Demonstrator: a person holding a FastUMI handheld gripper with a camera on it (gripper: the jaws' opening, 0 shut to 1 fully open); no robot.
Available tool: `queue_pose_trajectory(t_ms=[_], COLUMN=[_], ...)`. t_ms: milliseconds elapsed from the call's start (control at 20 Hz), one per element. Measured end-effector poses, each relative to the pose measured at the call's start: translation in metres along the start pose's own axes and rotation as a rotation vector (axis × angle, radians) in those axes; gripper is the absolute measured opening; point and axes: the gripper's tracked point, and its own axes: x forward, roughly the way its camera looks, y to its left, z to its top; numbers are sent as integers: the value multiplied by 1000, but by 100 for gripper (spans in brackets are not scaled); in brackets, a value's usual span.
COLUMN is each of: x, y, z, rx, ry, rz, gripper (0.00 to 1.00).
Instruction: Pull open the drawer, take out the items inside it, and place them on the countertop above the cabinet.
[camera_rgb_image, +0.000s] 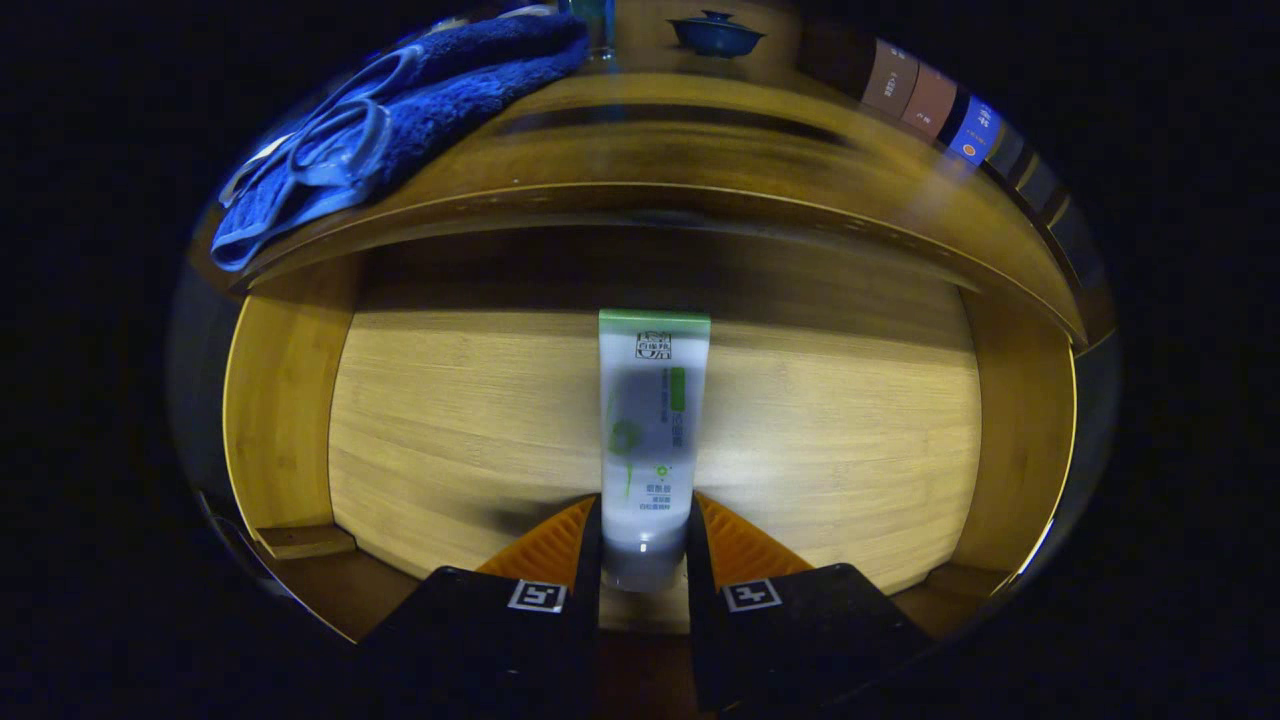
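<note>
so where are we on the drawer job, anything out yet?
Done: drawer is pulled open, and a blue towel already lies on the countertop. In hand: the gripper is shut on a white tube, fingers pressing its lower end, above the drawer floor. Left: set the tube on the countertop.

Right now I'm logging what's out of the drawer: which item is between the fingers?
The white tube, green-ended, gripped by both fingers above the drawer floor. The blue towel and scissors lie on the countertop.
</note>
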Motion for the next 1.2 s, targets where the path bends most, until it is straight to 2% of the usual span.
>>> queue_pose_trajectory(t_ms=[400, 600, 900, 1200], x=[-81, -111, -144, -127], y=[8, 3, -13, -26], z=[-18, -13, 60, 146], rx=[15, 20, 37, 54], ry=[-131, -218, -364, -402], rz=[61, 82, 88, 69], gripper=[42, 42, 42, 42])
